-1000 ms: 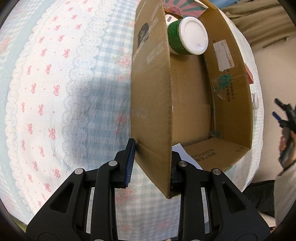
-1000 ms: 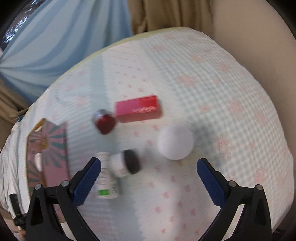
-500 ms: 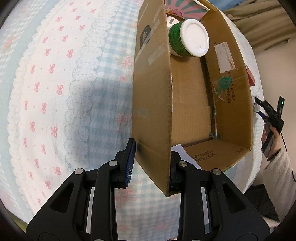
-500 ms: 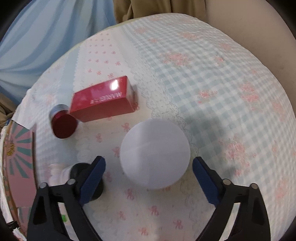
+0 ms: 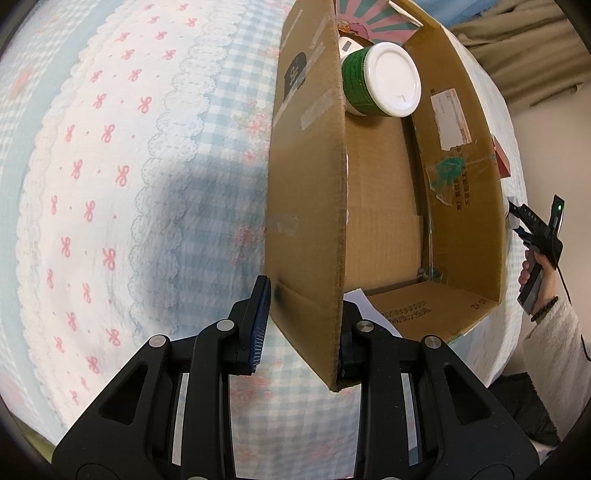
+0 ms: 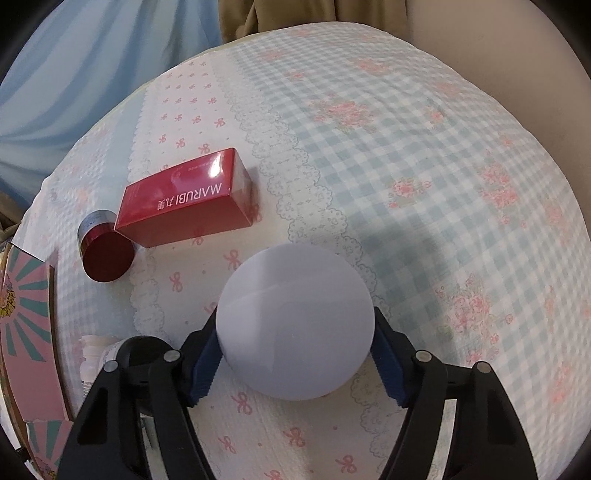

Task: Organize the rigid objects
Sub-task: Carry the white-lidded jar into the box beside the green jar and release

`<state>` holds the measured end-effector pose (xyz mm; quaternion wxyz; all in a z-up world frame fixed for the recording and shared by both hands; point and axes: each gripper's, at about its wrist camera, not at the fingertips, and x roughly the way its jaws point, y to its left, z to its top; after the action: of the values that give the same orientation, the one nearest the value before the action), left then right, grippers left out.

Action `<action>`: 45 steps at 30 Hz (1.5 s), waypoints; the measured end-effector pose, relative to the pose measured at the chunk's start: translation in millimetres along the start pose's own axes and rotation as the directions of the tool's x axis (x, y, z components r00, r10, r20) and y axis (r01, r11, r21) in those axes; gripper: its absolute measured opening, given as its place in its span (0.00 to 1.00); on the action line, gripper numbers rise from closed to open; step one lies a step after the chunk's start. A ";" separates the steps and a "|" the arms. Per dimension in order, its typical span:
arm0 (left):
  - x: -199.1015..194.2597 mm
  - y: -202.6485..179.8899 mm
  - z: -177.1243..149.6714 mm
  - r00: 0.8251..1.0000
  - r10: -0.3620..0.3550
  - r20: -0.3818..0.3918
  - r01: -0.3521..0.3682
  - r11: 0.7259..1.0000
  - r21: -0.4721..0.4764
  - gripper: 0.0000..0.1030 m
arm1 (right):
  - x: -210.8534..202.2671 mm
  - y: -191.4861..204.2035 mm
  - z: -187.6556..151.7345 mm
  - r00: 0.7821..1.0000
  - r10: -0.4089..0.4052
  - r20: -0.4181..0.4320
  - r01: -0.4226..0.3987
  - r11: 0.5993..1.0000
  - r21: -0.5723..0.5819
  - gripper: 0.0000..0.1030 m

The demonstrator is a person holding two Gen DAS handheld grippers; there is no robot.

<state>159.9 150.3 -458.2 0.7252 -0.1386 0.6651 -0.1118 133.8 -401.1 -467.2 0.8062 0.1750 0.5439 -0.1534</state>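
Clamping the near wall of the cardboard box [image 5: 306, 206], the left gripper [image 5: 301, 325] has one finger outside the wall and the other inside — pads pressed to the cardboard. The box stands open on the bed [image 5: 129, 184], which wears a blue-check and pink-bow cover. Inside, toward 12 o'clock in the left wrist view, a green jar with a white lid [image 5: 384, 83] lies on its side against the far end. A pink and teal striped carton [image 5: 373, 16] shows beyond it.

In the right wrist view, the right gripper [image 6: 295, 354] is closed around the white round lid [image 6: 295, 325] — blue pads touching its left and right edges, low on the cover. At 10 o'clock from the lid lies a red MARUBI box [image 6: 188, 199], with a red-capped jar [image 6: 105, 251] touching its left end. At 8 o'clock, partly hidden behind the gripper's finger, sit a black cap [image 6: 144, 347] and a white bottle [image 6: 92, 358].
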 end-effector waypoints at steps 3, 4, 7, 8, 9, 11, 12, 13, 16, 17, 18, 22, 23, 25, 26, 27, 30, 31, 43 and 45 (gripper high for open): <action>-0.4 0.2 0.1 1.000 0.002 -0.001 -0.002 1.000 0.002 0.24 | -2.5 -1.7 0.3 1.000 0.009 0.001 -0.009 1.000 0.015 0.66; -0.6 0.6 0.1 1.000 0.002 -0.001 -0.002 1.000 0.000 0.24 | -3.7 -2.4 0.1 1.000 0.014 0.003 -0.014 1.000 0.021 0.66; -0.5 1.0 0.3 1.000 0.003 -0.003 -0.003 1.000 -0.001 0.24 | -6.6 -3.2 -0.4 0.999 0.033 0.001 -0.033 0.999 0.037 0.66; -0.6 1.1 0.5 1.000 0.003 -0.004 -0.003 1.000 -0.001 0.24 | -8.6 -3.0 -0.9 0.999 0.039 0.002 -0.039 0.998 0.042 0.66; -0.5 1.0 0.7 1.000 0.003 -0.005 -0.003 1.000 0.000 0.24 | -12.0 -2.6 -1.6 0.999 0.047 0.004 -0.047 0.998 0.046 0.66; -0.6 0.8 0.8 1.000 0.002 -0.003 -0.002 1.000 0.003 0.24 | -22.3 -0.7 -2.4 0.998 0.054 0.011 -0.054 0.997 0.055 0.66; -0.2 0.6 0.5 1.000 0.004 -0.002 -0.004 1.000 0.006 0.24 | -26.9 0.9 -2.0 0.998 0.058 0.014 -0.059 0.996 0.059 0.66; 0.3 0.0 0.7 1.000 0.005 -0.002 -0.005 1.000 0.008 0.24 | -33.0 2.3 -2.0 0.998 0.063 0.018 -0.064 0.996 0.063 0.66; 0.6 -0.9 1.1 1.000 0.007 -0.004 -0.007 1.000 0.020 0.24 | -58.4 10.5 0.0 0.996 0.082 0.038 -0.084 0.994 0.069 0.66; 0.7 -2.1 1.4 1.000 0.009 -0.005 -0.008 1.000 0.025 0.24 | -68.0 13.6 0.7 0.995 0.093 0.045 -0.096 0.993 0.072 0.66; 0.6 -3.2 1.8 1.000 0.011 -0.007 -0.011 0.999 0.031 0.24 | -77.6 17.0 1.1 0.993 0.103 0.054 -0.107 0.991 0.075 0.66; 1.4 -7.6 3.6 1.000 0.010 -0.015 -0.009 0.999 0.048 0.24 | -123.7 40.3 5.3 0.985 0.148 0.094 -0.154 0.986 0.065 0.66; 1.7 -8.0 4.2 1.000 0.008 -0.018 -0.007 0.999 0.052 0.24 | -137.2 50.4 6.0 0.981 0.167 0.102 -0.173 0.983 0.056 0.66; 2.3 -7.8 5.3 1.000 -0.002 -0.025 0.003 0.999 0.047 0.24 | -153.2 70.8 8.2 0.974 0.198 0.109 -0.203 0.978 0.041 0.66; 2.5 -7.2 5.9 1.000 -0.004 -0.027 0.006 0.999 0.049 0.24 | -163.0 84.2 7.6 0.970 0.219 0.110 -0.224 0.974 0.030 0.66; 2.7 -7.3 6.6 1.000 -0.006 -0.031 0.007 0.999 0.054 0.24 | -168.5 93.2 7.2 0.966 0.233 0.109 -0.237 0.971 0.023 0.66; 2.3 -7.0 8.0 0.999 -0.007 -0.037 0.010 0.998 0.064 0.24 | -182.5 132.8 3.0 0.954 0.285 0.095 -0.285 0.958 -0.010 0.66; 2.1 -6.7 8.7 0.999 -0.007 -0.039 0.010 0.998 0.064 0.24 | -185.0 147.1 -0.1 0.949 0.305 0.087 -0.304 0.952 -0.017 0.66; 1.2 -5.4 15.8 0.998 -0.026 -0.056 0.031 0.996 0.088 0.24 | -144.9 304.5 -56.4 0.909 0.403 -0.104 -0.414 0.902 -0.122 0.66; 2.9 -2.8 16.5 0.997 -0.039 -0.061 0.043 0.996 0.074 0.24 | -127.9 321.0 -68.1 0.902 0.405 -0.150 -0.424 0.896 -0.130 0.66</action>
<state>176.6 147.6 -458.7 0.7074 -0.1213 0.6786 -0.1558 172.0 -77.0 -334.8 0.7977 0.2307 0.5518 0.0768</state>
